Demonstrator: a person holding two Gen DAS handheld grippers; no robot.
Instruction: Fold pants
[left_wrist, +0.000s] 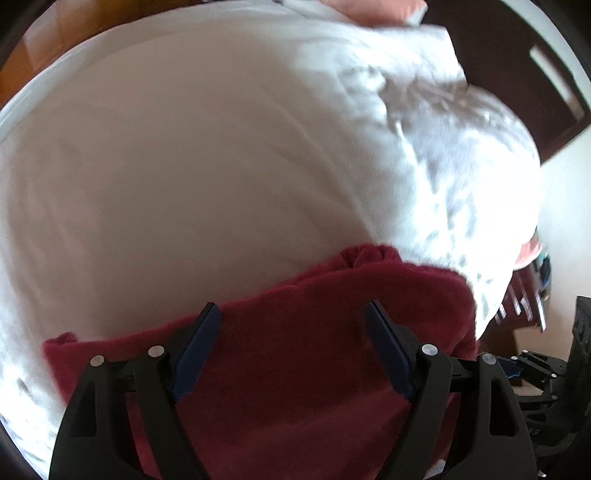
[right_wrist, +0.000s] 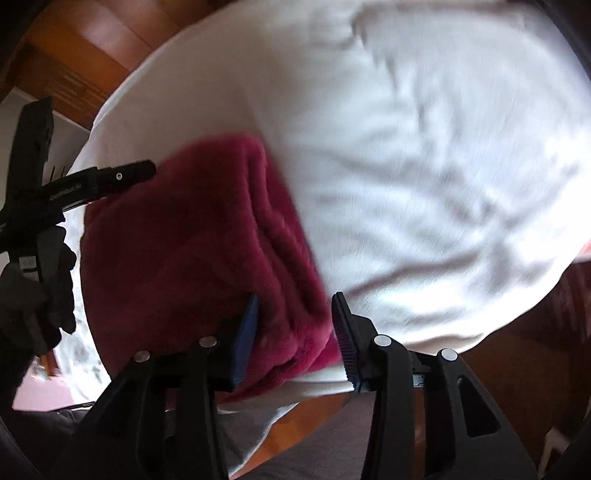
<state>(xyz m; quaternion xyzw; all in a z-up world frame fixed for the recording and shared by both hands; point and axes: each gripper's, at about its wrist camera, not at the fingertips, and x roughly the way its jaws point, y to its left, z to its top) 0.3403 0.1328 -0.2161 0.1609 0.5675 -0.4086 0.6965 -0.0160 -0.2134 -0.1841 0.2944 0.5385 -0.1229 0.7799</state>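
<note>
Folded red pants (right_wrist: 192, 236) on white-sheeted bed (right_wrist: 424, 166)

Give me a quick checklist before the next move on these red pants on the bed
1. Pants already folded into a stacked bundle: ok.
2. Bundle fully on the white bedding: ok, though it sits near the edge.
3. Left gripper open, nothing pinched: ok.
4. Right gripper free of the fabric: ok, jaws apart over the bundle's corner.
5. Folded edges aligned: cannot tell, picture blurred.
6. Grippers clear of each other: ok, left one off to the side.
</note>
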